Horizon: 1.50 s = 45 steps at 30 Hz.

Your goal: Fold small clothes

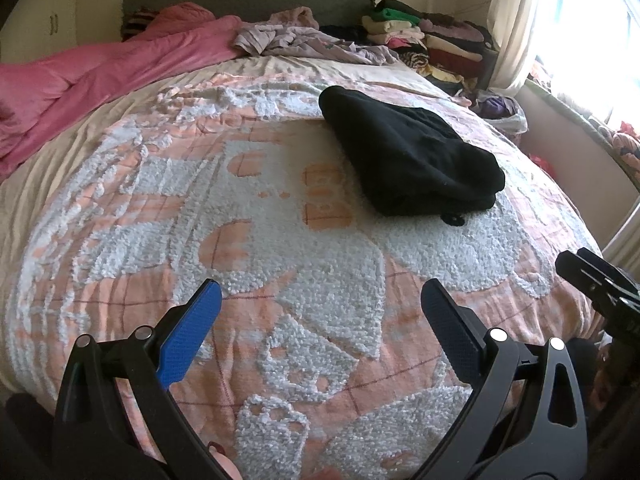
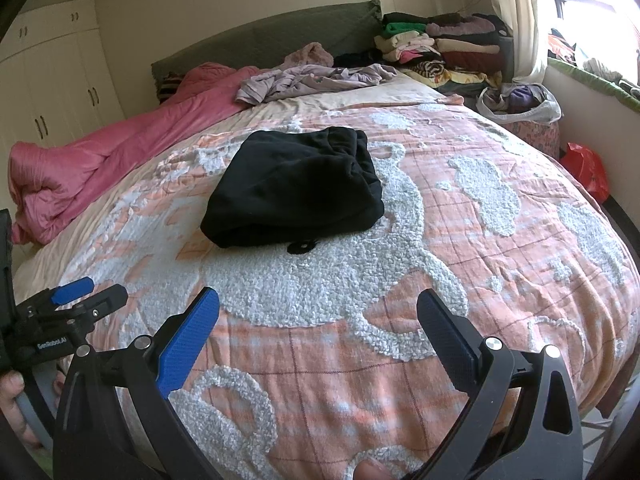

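Observation:
A black garment [image 1: 408,152] lies folded in a compact bundle on the bed's peach and white tufted bedspread [image 1: 280,240]. It also shows in the right wrist view [image 2: 296,184], with a small black loop poking out at its near edge. My left gripper [image 1: 320,300] is open and empty, well short of the garment near the bed's front. My right gripper [image 2: 318,308] is open and empty, also short of the garment. The right gripper shows at the right edge of the left wrist view [image 1: 600,284]; the left gripper shows at the left edge of the right wrist view [image 2: 80,300].
A pink duvet [image 1: 100,76] lies bunched along the bed's left side. Loose lilac clothes [image 1: 304,40] lie near the grey headboard. Stacks of folded clothes [image 2: 440,44] stand at the far right corner. A bag of clothes [image 2: 520,104] and a red bag [image 2: 586,168] sit beside the bed by the window.

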Motion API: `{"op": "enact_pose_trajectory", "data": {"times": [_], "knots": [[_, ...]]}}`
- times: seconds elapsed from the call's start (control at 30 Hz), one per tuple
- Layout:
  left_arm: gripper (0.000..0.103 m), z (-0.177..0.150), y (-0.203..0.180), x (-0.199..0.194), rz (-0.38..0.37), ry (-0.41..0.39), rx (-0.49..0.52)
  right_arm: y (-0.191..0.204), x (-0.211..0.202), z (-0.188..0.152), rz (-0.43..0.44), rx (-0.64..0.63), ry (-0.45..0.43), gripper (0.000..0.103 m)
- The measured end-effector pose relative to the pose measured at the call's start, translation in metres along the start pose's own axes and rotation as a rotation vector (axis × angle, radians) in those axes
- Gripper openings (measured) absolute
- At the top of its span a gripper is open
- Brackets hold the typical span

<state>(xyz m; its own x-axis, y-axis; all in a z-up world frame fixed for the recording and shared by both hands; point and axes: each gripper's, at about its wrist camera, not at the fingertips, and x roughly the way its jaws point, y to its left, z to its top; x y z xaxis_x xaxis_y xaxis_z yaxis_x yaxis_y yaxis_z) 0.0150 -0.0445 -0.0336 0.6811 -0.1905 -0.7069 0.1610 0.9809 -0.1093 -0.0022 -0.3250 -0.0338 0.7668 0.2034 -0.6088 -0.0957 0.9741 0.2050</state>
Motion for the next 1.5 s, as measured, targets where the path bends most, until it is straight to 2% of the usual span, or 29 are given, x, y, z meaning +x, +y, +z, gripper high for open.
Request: {"op": "enact_pose_trajectory", "data": {"times": [1.07, 1.5], "knots": [[0.094, 0.000, 0.005, -0.001, 0.020, 0.006, -0.007, -0.003, -0.007, 0.000, -0.007, -0.008, -0.002, 0.099], [0.094, -0.001, 0.006, -0.001, 0.033, 0.010, 0.018, -0.014, -0.011, 0.003, -0.039, 0.013, -0.014, 0.099]]}}
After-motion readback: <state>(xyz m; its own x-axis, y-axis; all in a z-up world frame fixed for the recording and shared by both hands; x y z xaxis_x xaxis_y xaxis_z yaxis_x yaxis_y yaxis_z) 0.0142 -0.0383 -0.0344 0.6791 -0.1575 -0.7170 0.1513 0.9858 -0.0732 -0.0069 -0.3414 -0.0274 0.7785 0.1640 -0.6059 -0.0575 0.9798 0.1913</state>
